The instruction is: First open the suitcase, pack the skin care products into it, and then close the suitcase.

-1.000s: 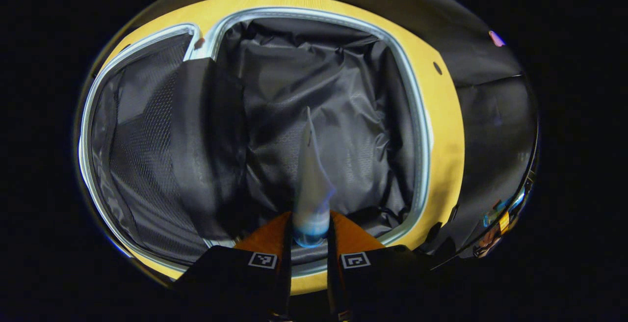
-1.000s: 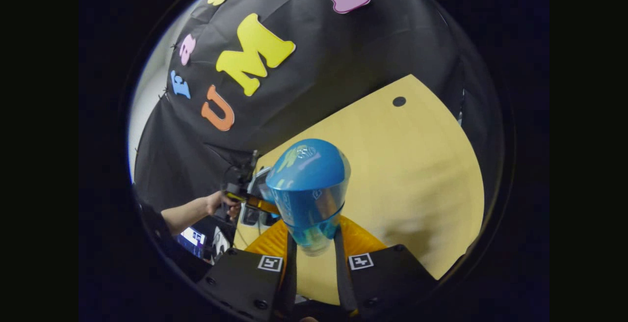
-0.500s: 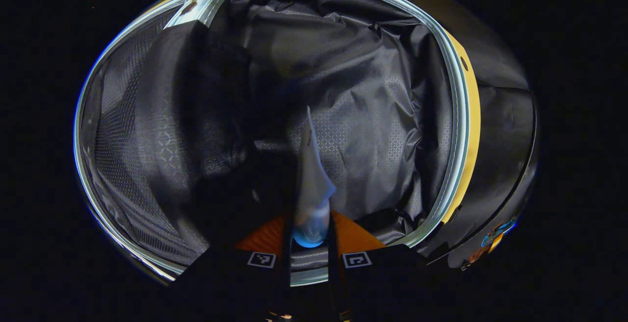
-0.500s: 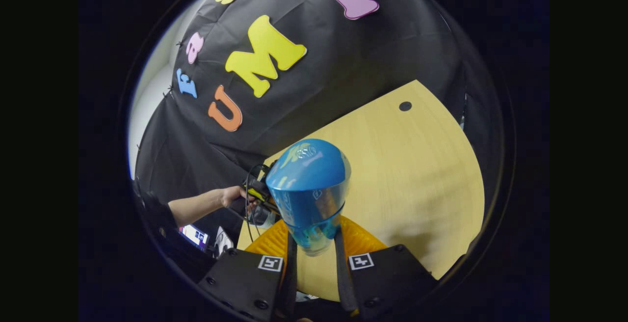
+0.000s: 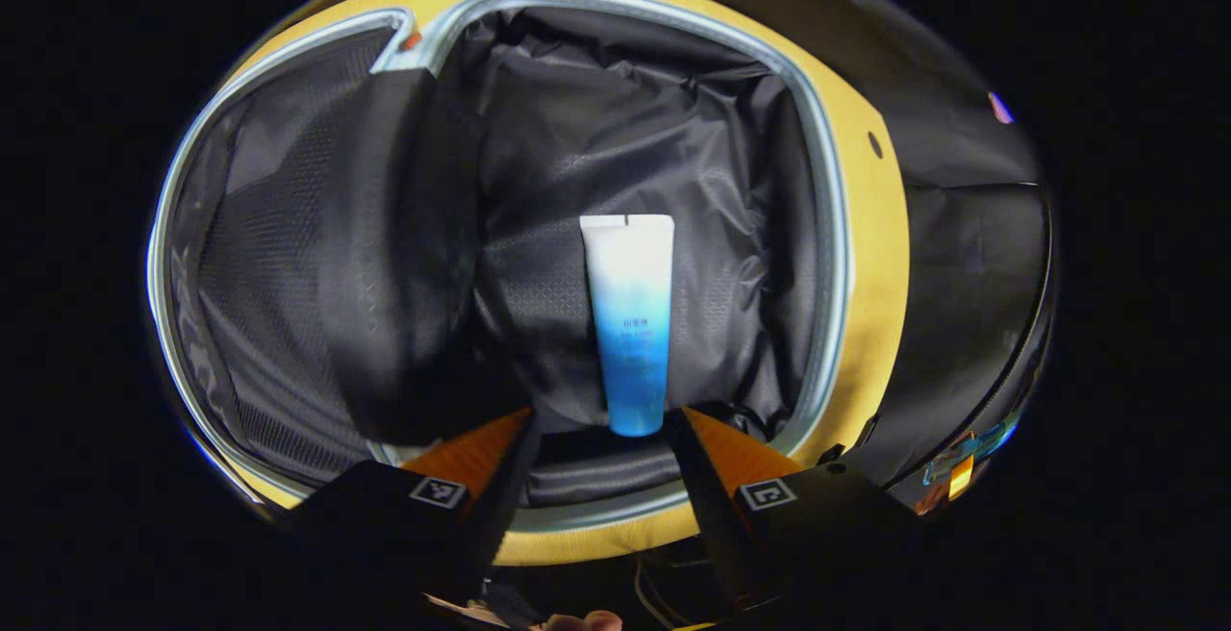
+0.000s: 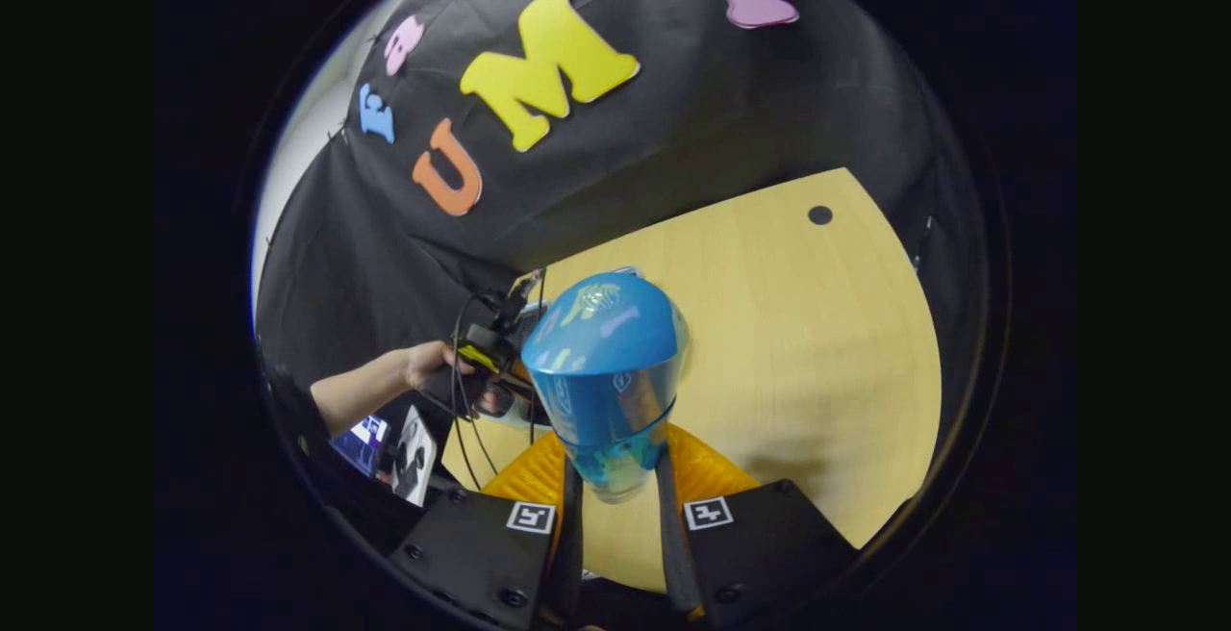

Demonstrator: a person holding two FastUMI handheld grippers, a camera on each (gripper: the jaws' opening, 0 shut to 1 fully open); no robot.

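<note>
One tube (image 5: 629,323) in open suitcase (image 5: 827,227), one blue bottle (image 6: 606,371) between right gripper (image 6: 615,501) jaws

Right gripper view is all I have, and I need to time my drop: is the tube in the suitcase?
Observer: Yes. The white-and-blue tube lies flat on the lining of the open suitcase.
Operator: Is the left claw open?
Observer: Open; its fingers stand apart either side of the tube's blue end.
Operator: Any room for my blue bottle?
Observer: Probably; bare lining shows on both sides of the tube.
</note>
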